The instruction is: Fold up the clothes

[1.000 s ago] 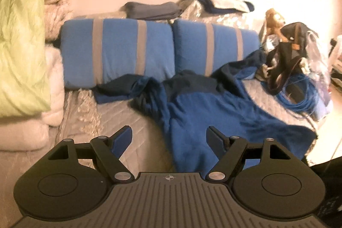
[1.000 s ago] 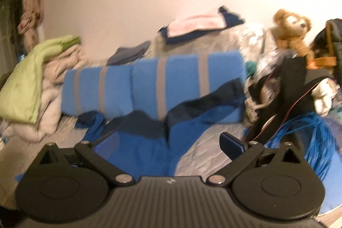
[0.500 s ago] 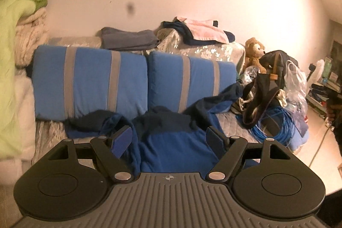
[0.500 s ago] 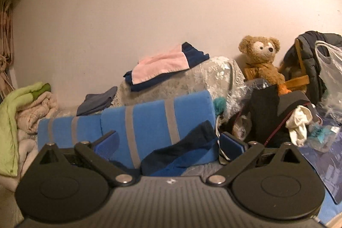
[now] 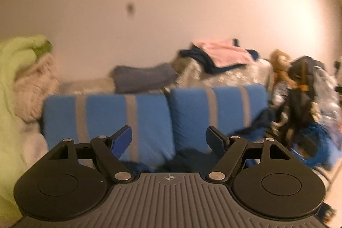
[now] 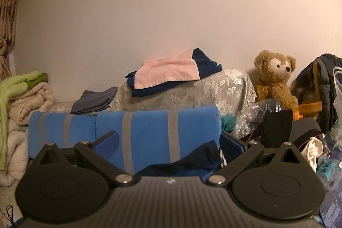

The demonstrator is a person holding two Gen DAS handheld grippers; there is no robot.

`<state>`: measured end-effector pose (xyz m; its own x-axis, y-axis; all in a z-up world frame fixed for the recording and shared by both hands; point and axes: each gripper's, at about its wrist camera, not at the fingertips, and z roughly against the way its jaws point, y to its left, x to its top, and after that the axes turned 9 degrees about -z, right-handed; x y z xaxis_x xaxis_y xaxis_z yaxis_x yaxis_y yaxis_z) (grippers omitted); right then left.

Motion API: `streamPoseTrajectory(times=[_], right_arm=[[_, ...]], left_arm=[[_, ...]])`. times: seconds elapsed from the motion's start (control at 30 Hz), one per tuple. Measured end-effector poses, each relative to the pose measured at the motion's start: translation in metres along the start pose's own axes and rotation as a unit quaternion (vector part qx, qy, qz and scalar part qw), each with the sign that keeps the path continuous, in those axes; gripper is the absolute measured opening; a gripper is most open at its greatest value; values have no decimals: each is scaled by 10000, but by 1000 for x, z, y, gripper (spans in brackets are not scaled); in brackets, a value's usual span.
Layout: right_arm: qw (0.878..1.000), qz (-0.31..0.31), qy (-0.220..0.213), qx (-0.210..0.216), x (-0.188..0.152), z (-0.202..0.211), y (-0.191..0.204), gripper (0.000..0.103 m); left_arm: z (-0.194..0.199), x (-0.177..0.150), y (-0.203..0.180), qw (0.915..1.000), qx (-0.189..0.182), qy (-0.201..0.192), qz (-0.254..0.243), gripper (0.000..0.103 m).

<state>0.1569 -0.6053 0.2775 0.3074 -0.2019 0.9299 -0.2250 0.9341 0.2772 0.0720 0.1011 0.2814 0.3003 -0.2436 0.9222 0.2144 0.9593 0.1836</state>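
Nearest in the left wrist view, the left gripper (image 5: 170, 139) stands with its jaws spread wide and nothing between the blue pads. The right gripper (image 6: 168, 146) is likewise spread wide and empty — no cloth touches either finger.

Just past the fingers lies the blue garment (image 6: 192, 160), the thing to fold. In the right view a dark navy part of it drapes up against the lower front of the blue cushions (image 6: 149, 131); in the left view only a dark crumpled bit (image 5: 188, 155) shows low between the fingers, blurred.

The cushions, blue with grey stripes, stand upright side by side along the back edge of the bed. At the bed's left end is a heap of bedding topped by a green blanket (image 6: 19, 82). Behind the cushions, a folded grey cloth (image 6: 94, 99) lies on a lace-covered mound (image 6: 192, 93), and on top of the mound is a pink towel (image 6: 168, 73) over navy cloth. To the right sits a teddy bear (image 6: 275, 74) — beside it dark bags and a coil of blue cable (image 5: 316, 142). A plain wall (image 6: 171, 14) closes the back.
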Motion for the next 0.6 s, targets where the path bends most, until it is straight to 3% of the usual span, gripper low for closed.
streamPoseTrajectory(times=[0.23,0.4,0.6], right_arm=[[9978,380,134,-520,-48,-45,10,103],[9925,738,410,-889,-95,-76,24,103],[9912,872,725,-682,-133,-101,39,103]], left_arm=[[-45,-37,-20,9978,630,69,182,77],[-77,-74,-33,9957,685,429,455,77],[-107,-100,-55,9942,481,696,672,77]])
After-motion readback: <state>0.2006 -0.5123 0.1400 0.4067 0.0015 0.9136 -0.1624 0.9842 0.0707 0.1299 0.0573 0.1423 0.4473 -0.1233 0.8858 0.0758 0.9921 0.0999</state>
